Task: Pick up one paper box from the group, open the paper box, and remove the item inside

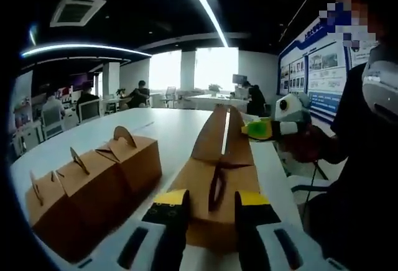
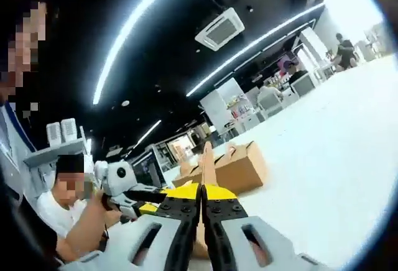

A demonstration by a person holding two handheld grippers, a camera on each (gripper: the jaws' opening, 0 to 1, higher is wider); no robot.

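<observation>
your left gripper pinches the near end of the brown paper box. your right gripper pinches its tall handle flap at the far end, jaws together. the box runs straight between them.

1. Paper box, at 6 o'clock in the left gripper view: plain kraft brown.
2. Grouped boxes, at 8 o'clock: the same brown, unpatterned.
3. Left gripper: yellow tips on black jaws, white body.
4. Right gripper: yellow, black and white alike.
5. Table: plain white.
6. Wall board, at 2 o'clock: blue with white panels.
</observation>
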